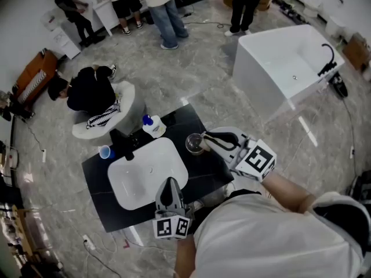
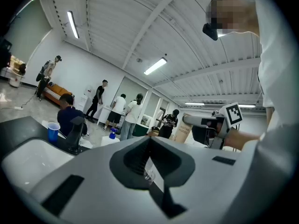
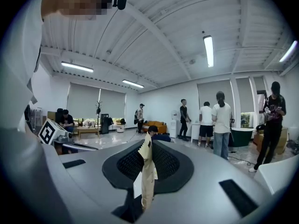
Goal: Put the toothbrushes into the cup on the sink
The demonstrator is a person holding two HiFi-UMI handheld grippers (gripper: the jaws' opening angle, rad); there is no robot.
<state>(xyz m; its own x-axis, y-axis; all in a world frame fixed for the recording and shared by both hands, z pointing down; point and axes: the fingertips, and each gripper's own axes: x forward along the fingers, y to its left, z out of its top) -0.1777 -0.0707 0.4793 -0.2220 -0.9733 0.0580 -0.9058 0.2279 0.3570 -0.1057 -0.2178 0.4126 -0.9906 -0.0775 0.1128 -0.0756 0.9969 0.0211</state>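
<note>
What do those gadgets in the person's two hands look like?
Both are light grey tools with black-padded jaws: the left gripper and right gripper. Each carries a white cube printed with black square markers. The person wears a white short-sleeved shirt.

The left gripper [image 2: 148, 148] is filling the foreground, its grey jaws pinching a thin clear piece [image 2: 148, 174]. Beyond them, a blue cup [image 2: 53, 131] is standing beside a black faucet [image 2: 74, 139] behind a white sink [image 2: 28, 160]. The right gripper [image 2: 187, 120] is hovering at the right, and people [image 2: 122, 118] are standing far behind.
</note>
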